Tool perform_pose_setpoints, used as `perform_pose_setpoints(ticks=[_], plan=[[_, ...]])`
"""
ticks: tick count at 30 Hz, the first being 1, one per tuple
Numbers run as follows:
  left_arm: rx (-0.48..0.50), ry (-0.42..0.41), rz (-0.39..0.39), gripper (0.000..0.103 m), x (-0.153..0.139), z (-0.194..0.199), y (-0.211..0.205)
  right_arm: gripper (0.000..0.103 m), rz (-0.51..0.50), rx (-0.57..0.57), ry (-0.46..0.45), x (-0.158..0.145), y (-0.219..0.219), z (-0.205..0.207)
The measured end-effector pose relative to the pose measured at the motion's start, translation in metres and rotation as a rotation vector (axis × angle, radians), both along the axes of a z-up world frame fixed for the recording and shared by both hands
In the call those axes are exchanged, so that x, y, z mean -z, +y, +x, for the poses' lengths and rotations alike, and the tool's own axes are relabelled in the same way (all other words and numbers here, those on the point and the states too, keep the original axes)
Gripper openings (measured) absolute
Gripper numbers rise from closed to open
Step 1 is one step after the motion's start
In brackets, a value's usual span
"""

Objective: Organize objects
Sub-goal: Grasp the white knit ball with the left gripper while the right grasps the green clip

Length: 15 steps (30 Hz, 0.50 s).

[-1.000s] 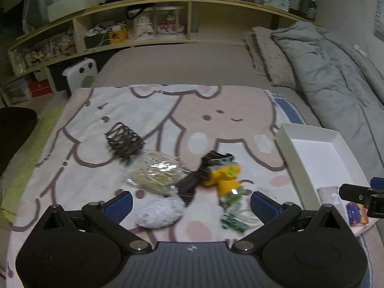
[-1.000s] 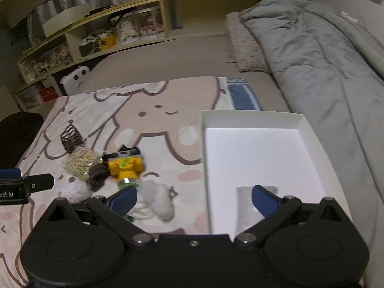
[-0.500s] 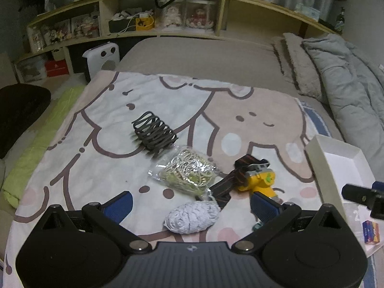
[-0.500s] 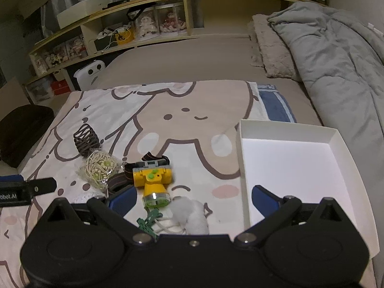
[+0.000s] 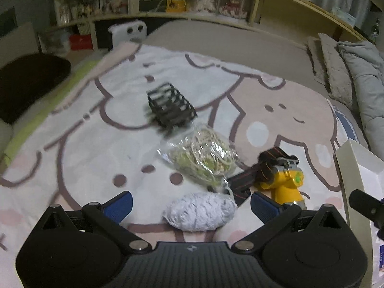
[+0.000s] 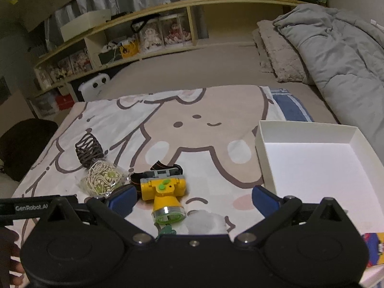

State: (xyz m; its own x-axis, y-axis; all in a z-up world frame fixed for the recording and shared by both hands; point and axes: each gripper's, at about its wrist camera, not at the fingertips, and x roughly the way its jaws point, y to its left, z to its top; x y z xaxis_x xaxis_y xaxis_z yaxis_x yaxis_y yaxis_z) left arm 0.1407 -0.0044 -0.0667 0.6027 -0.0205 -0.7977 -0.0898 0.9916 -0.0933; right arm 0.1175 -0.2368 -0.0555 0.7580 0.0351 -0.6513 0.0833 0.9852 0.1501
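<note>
Over on my far left lies the black hair claw [image 5: 171,106], a ribbed plastic cage, a bit blurred, resting on the soft cartoon-print blanket [image 5: 84,144]. Just beside it, touching its near edge, sits a crinkly clear bag of cream cord [image 5: 204,153], shiny film over tangled loops. Right in front of my left gripper [image 5: 190,202], between its blue-padded fingers [image 5: 117,202], is a white speckled ball [image 5: 199,211], knobbly and egg-shaped; my left jaws are spread wide and touch nothing. Next along, the yellow headlamp [image 6: 165,195], hard glossy plastic with green buttons and a round clear lens, its black elastic strap [image 6: 156,169] curled behind it. It sits between the fingers of my right gripper [image 6: 193,198], whose jaws are also spread wide, holding nothing. Near the lens there's a pale fluffy clump [image 6: 206,220], partly hidden by my gripper body, and a small green piece [image 6: 166,230] I cannot make out. Further right, the white cardboard box [image 6: 262,153], shallow, square-cornered, smooth inside. Beyond it, a grey quilted duvet [image 6: 336,55] lies rumpled
</note>
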Motion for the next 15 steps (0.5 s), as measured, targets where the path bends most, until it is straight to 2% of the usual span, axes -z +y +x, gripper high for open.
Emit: perform_pose_setpoints(ticks=[4,9,12,14,15], plan=[[-0.027,0.034,-0.021,0.103,0.019,0.004,-0.001,0.103,-0.017,-0.039,-0.007,0.017,0.001,0.0],[-0.076,0.075,-0.097,0.103,0.04,0.009,0.005,0.103,-0.041,-0.11,0.03,0.036,0.005,-0.002],[-0.074,0.084,-0.116,0.102,0.046,0.011,0.006,0.102,-0.068,-0.196,0.044,0.045,0.013,-0.006],[-0.069,0.085,-0.12,0.102,0.047,0.013,0.006,0.091,-0.069,-0.253,0.062,0.05,0.018,-0.007],[-0.067,0.086,-0.121,0.101,0.048,0.014,0.005,0.081,-0.063,-0.29,0.07,0.052,0.021,-0.007]])
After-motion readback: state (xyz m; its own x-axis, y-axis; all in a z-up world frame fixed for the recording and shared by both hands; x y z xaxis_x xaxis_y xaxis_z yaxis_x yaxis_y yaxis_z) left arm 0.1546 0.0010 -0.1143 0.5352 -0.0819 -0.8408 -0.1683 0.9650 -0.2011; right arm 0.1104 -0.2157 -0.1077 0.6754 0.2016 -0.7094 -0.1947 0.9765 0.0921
